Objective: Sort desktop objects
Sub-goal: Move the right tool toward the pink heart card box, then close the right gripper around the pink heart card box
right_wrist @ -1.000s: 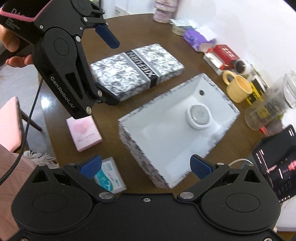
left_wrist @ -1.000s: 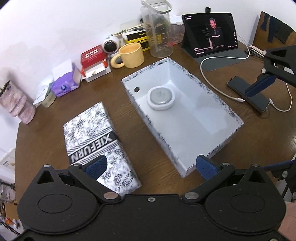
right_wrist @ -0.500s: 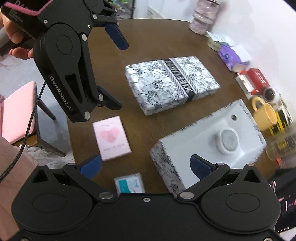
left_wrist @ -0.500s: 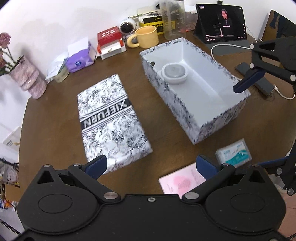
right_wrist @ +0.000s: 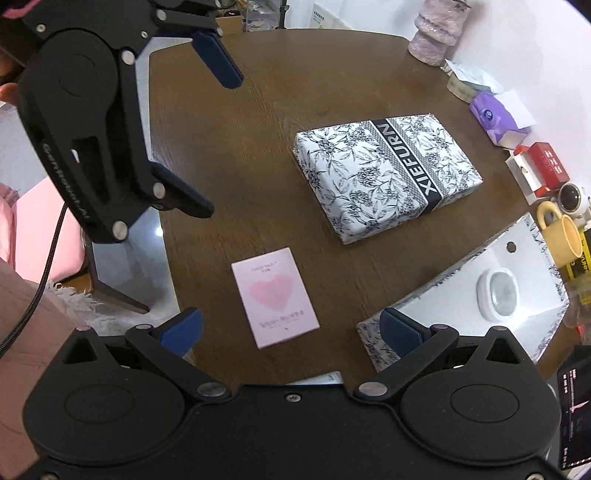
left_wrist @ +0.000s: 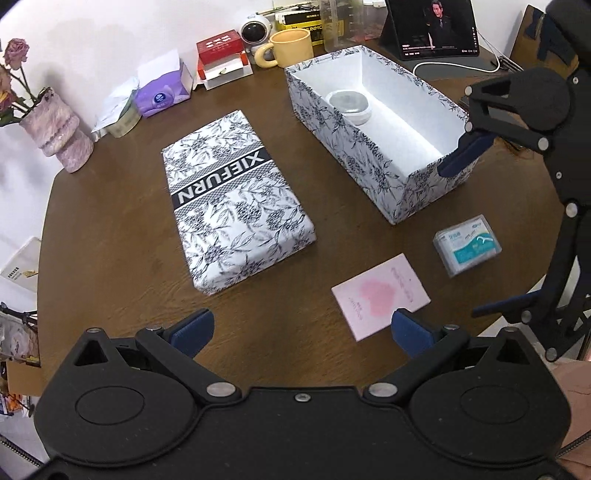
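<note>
- The left claw (left_wrist: 301,326) hangs above the near edge of the brown desk (left_wrist: 110,229), its blue-padded fingers (left_wrist: 192,328) spread wide with nothing between them.
- Just ahead of its right finger lies a pink card box (left_wrist: 380,295) with a heart printed on it, flat on the desk (one corner is hidden behind the pad).
- Ahead and to the right of that sits a small clear box with a teal label (left_wrist: 467,245), close to the near end wall of the open floral box (left_wrist: 369,147).
- The open floral box stands farther ahead on the right; a round white puck-shaped item (left_wrist: 349,105) rests on its floor toward the far end.
- Ahead and left of the left claw lies the box lid marked XIEFURN (left_wrist: 232,195), top face up, apart from the box.
- The right claw (right_wrist: 291,328) is likewise spread wide and empty, hovering over the desk edge.
- In its own view the pink card box (right_wrist: 275,297) lies right between and just beyond its fingers (not touched by either pad), with the corner of the floral box (right_wrist: 461,291) behind its right finger.
- Along the far wall stand a yellow mug (left_wrist: 288,48), a purple tissue pack (left_wrist: 162,94), a red and white box (left_wrist: 221,57), a pink vase (left_wrist: 59,134) and a tablet (left_wrist: 436,27) with its screen lit.
</note>
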Motion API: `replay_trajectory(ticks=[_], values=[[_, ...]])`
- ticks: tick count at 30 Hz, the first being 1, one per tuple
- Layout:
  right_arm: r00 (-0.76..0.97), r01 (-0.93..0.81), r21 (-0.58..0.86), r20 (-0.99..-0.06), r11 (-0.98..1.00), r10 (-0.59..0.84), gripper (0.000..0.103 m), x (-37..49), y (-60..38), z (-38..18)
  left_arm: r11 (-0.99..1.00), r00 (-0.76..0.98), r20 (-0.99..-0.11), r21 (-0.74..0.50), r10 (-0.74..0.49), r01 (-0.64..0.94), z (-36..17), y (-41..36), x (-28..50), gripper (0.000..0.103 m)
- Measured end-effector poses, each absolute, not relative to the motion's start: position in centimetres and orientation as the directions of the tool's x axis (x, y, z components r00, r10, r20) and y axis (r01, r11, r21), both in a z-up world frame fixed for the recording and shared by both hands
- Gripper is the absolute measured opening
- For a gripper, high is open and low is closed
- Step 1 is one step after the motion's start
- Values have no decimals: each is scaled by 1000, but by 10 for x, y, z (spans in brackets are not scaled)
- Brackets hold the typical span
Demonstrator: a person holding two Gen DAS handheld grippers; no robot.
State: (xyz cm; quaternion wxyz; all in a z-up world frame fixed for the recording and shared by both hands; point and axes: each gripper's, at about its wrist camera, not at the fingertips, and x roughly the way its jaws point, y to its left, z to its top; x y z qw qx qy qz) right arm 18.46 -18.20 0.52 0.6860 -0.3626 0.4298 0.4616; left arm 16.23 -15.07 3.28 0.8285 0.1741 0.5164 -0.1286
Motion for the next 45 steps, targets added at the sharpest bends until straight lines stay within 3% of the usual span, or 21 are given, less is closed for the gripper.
replay_trajectory(ticks=[24,45], values=[[159,-977,-98,-925,187,345,102,186,-146,-82,917,408,-911,107,-66,385,20,-111,140,103],[90,-987,-45,-949,152,303,97,207,-130,-122,916,405,-912,104,-69,388,22,-109,148,103]])
